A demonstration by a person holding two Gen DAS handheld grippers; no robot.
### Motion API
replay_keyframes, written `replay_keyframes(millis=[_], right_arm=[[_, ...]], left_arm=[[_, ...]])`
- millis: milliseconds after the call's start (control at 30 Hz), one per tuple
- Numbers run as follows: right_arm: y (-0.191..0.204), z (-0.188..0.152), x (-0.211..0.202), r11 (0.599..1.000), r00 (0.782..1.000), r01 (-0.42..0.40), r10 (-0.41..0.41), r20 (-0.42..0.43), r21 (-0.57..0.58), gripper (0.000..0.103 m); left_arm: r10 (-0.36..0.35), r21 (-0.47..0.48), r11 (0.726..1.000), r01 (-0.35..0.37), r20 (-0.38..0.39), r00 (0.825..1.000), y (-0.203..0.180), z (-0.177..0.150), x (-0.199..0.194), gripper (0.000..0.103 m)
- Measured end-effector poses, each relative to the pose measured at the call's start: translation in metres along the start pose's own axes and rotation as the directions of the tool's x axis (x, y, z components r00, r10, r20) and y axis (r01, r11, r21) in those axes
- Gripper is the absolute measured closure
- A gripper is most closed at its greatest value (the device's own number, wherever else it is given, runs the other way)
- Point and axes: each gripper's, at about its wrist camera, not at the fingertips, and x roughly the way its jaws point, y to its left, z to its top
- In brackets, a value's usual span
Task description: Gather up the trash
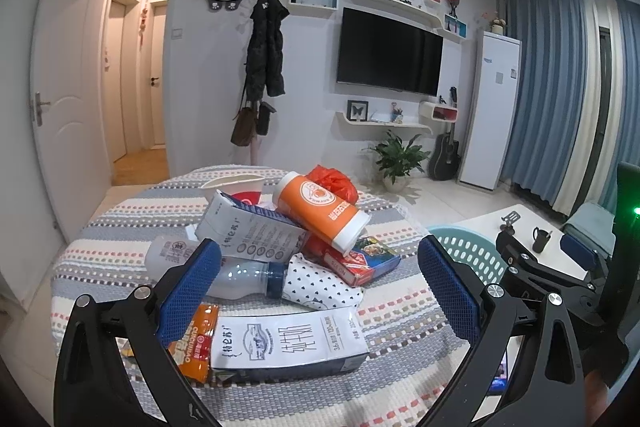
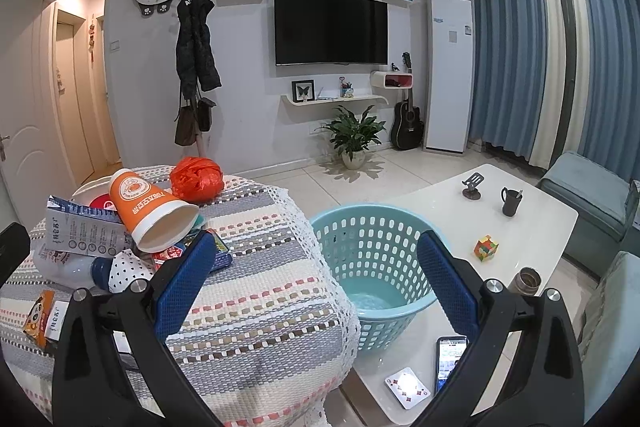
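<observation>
A pile of trash lies on the striped tablecloth [image 1: 400, 311]: an orange paper cup [image 1: 320, 211] on its side, a white milk carton [image 1: 252, 231], a clear plastic bottle [image 1: 248, 277], a dotted white wrapper [image 1: 320, 287], a red box [image 1: 360, 261], a red plastic bag [image 1: 334, 181], a flat milk carton [image 1: 288, 343] and an orange snack packet [image 1: 196, 343]. My left gripper [image 1: 320, 287] is open and empty, just above the near side of the pile. My right gripper [image 2: 316, 283] is open and empty, above the table edge beside the light blue basket [image 2: 372, 247]. The cup [image 2: 152, 211] and bag [image 2: 196, 179] also show in the right wrist view.
A white coffee table [image 2: 540, 227] holds the basket, a black mug [image 2: 511, 201], a puzzle cube [image 2: 486, 247], a metal cup [image 2: 526, 281], a phone [image 2: 450, 359] and a playing card [image 2: 408, 387]. A white bowl [image 1: 236, 183] sits behind the pile. Sofa at the right.
</observation>
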Motion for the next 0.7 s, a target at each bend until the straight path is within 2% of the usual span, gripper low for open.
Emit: replay_keyframes(millis=[700], right_arm=[[0.0037, 0.0017, -0.0074, 1.0, 1.0, 0.002, -0.002, 0.025, -0.003, 0.008]], left_arm=[[-0.004, 0.0, 1.0, 0.004, 0.003, 1.0, -0.0024, -0.0003, -0.0036, 0.007]])
